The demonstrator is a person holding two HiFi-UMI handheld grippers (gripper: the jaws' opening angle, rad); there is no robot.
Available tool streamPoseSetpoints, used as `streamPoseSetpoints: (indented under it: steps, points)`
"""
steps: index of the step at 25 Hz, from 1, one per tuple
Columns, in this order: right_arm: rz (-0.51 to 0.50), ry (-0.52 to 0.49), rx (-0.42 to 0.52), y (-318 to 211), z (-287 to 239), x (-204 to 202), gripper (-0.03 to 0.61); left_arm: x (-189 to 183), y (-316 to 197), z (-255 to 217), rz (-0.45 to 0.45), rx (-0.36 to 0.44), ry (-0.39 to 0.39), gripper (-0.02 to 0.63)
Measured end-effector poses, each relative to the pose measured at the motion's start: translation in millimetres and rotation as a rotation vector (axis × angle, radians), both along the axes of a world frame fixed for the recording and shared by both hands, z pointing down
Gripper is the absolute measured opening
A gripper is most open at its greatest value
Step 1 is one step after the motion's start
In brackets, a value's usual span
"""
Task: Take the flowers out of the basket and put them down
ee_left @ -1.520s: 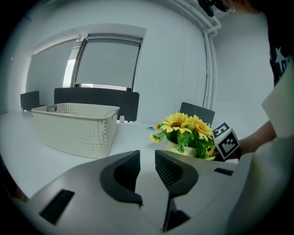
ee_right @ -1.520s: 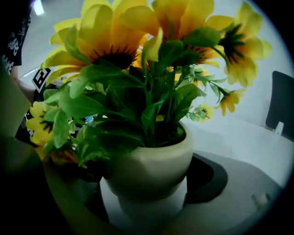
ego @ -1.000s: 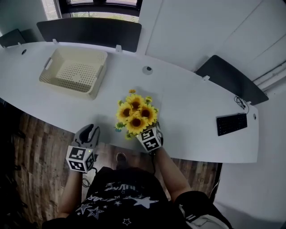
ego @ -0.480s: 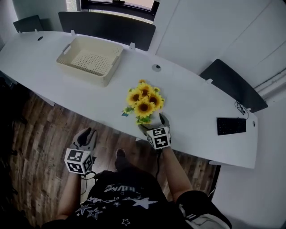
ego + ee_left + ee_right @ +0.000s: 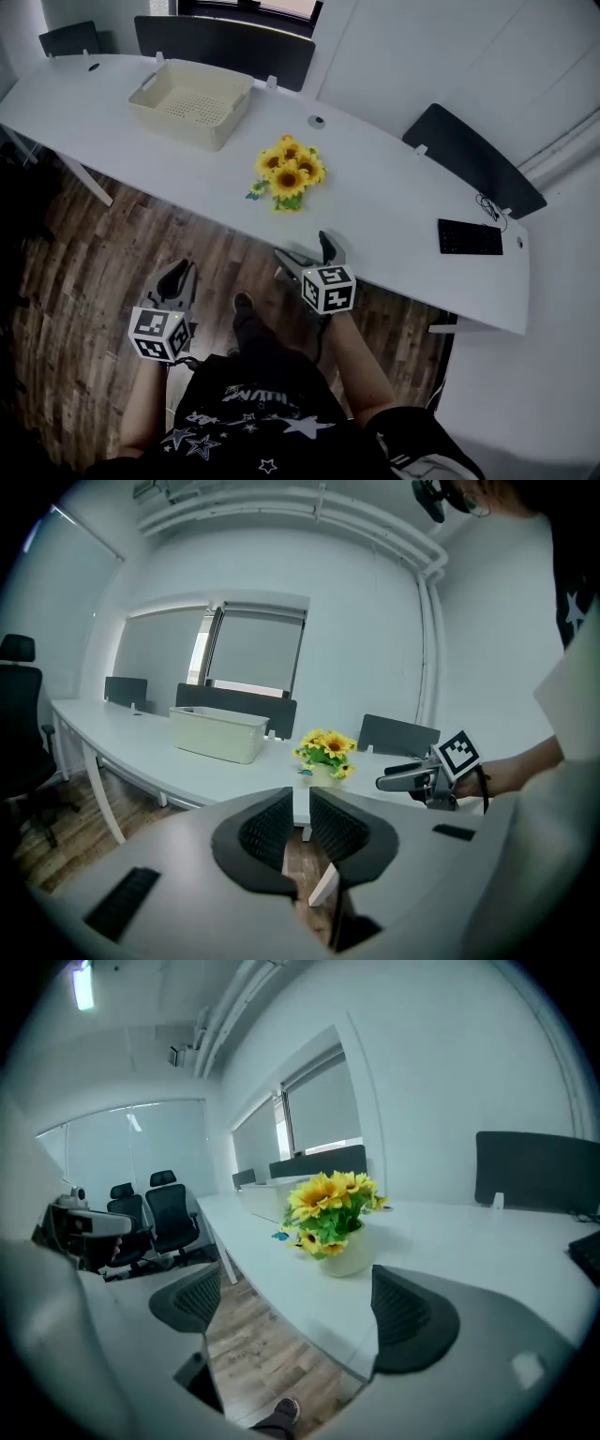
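Note:
A bunch of yellow sunflowers (image 5: 288,172) in a small white pot stands upright on the white table (image 5: 394,202), right of the cream basket (image 5: 192,101), which looks empty. My right gripper (image 5: 303,249) is open and holds nothing, off the table's near edge. The right gripper view has the flowers (image 5: 330,1206) a short way beyond the wide-apart jaws of the right gripper (image 5: 295,1307). My left gripper (image 5: 177,274) hangs over the floor, shut and empty. In the left gripper view, the left gripper (image 5: 298,822) faces the flowers (image 5: 325,747) and the basket (image 5: 218,733) far ahead.
A black keyboard (image 5: 469,236) lies at the table's right end. Dark chair backs (image 5: 225,42) stand behind the table, with another at the right (image 5: 469,155). Wooden floor (image 5: 84,244) lies under both grippers. Office chairs (image 5: 155,1208) stand to the left.
My right gripper has let go of the flowers and drawn back off the table's edge. The flowers now stand alone on the table. The left gripper stayed low and shut.

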State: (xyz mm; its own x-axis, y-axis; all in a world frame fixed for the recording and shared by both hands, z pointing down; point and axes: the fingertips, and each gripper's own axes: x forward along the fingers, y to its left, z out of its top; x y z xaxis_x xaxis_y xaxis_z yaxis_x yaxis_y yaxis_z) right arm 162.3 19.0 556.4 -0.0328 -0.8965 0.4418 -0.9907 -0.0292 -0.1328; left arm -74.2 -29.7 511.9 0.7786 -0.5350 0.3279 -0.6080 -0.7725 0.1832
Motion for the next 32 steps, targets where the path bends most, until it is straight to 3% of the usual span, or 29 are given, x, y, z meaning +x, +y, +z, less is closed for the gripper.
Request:
streamPoseSetpoints:
  steps: [4,6,7,10,16,25,32]
  points:
    - [0.008,0.009,0.067,31,-39,-15,0.419,2,32,-12,0.041,0.076,-0.008,0.052]
    - [0.038,0.002,0.133,46,-65,-20,0.262,6,46,-13,0.073,0.116,-0.026,0.052]
    - [0.047,-0.004,0.168,53,-77,-23,0.216,8,53,-13,0.081,0.112,-0.022,0.052]
    - [0.017,-0.008,0.236,67,-103,-32,0.202,12,70,-19,0.066,0.069,0.024,0.052]
    - [0.036,0.002,0.305,89,-114,-9,0.014,26,91,-35,0.008,0.087,0.044,0.052]
    - [-0.015,-0.012,0.294,136,-103,49,0.002,65,125,-41,-0.128,0.065,0.087,0.052]
    - [-0.192,0.054,0.276,165,-95,27,0.002,97,172,-44,-0.114,0.061,0.095,0.052]
